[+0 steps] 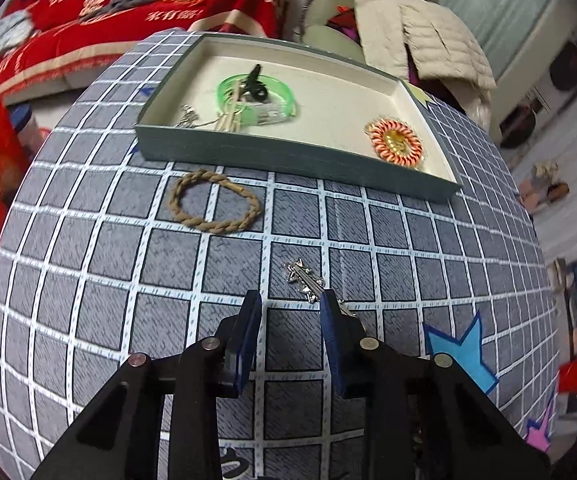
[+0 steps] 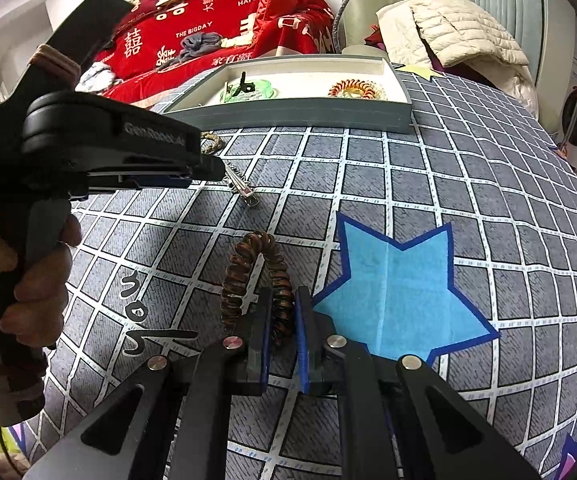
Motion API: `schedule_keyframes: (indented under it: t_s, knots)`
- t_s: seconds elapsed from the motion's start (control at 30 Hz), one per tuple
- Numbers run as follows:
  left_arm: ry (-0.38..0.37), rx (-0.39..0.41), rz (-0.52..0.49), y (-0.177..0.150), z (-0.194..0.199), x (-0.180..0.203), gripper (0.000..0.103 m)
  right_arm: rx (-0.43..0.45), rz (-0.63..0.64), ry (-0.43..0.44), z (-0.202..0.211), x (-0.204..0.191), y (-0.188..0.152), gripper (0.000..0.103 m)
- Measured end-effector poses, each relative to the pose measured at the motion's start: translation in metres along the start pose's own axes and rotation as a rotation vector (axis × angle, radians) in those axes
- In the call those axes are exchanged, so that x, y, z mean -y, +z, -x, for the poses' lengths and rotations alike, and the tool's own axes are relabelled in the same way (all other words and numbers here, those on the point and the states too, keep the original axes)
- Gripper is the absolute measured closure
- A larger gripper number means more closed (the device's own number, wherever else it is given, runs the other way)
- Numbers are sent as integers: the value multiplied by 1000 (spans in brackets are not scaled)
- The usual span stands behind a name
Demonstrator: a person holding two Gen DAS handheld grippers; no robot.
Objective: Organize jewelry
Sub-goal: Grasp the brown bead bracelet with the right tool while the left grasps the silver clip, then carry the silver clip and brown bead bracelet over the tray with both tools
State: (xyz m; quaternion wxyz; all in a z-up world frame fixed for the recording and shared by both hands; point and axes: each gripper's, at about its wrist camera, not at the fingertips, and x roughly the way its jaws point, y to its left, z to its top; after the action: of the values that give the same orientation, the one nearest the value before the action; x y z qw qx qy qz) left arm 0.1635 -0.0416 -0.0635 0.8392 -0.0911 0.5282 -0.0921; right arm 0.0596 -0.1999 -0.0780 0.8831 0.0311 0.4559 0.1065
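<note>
My left gripper (image 1: 290, 300) hangs open over the grid-patterned tablecloth with nothing between its pads. A silver spiky clip (image 1: 303, 277) lies just past the tips, its near end hidden behind the right finger. In the right wrist view the left gripper (image 2: 216, 168) is at the left, held by a hand, with the silver clip (image 2: 241, 189) at its tip. My right gripper (image 2: 284, 304) is shut on a brown-and-black spiral hair tie (image 2: 254, 276), whose loop stands up ahead of the fingers. A tan braided bracelet (image 1: 214, 204) lies in front of the grey tray (image 1: 288, 158).
The tray holds a green bangle (image 1: 256, 98), a black clip (image 1: 257, 82), a silver chain (image 1: 188, 116) and an orange coil bracelet (image 1: 394, 142). A blue star sticker (image 2: 400, 296) is on the cloth to the right. A red blanket (image 2: 216, 28) and a cream jacket (image 2: 460, 28) lie beyond the table.
</note>
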Motion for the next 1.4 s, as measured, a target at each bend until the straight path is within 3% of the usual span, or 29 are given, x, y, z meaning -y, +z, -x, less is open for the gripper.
schedule_keyframes:
  t_s: [0.03,0.1,0.17,0.43,0.57,0.6,0.63,0.67,0.9,1.2,1.4]
  knots:
    - [9,-1,0,0,0,1,20,2,-1,1,1,0,0,91]
    - [51,42,3,-4,4,5,0,9,-4,0,4,2,0,91]
    - [74,58,-3,-5,3,11,0,18,-11,0,9,4,-1,91]
    - [155,-35,-13,-3,-29,28,0,39,-63,-12,19,21,-4,91]
    - [213,-3,-117,-10,-29,41,16,39,-84,-14,19,27,-3,91]
    - [207,11,-135,-11,-27,42,30,40,-85,-16,19,28,-3,91]
    - [195,21,-153,-12,-25,42,51,41,-88,-16,19,29,-3,91]
    - [180,28,-174,-13,-23,42,64,42,-90,-16,19,30,-2,91]
    - [25,48,-227,-22,-5,21,65,43,-103,-12,20,33,1,91]
    - [38,105,-327,-37,14,15,69,34,-126,8,19,35,11,91]
    - [13,116,-328,-39,20,11,69,25,-116,-5,16,32,17,91]
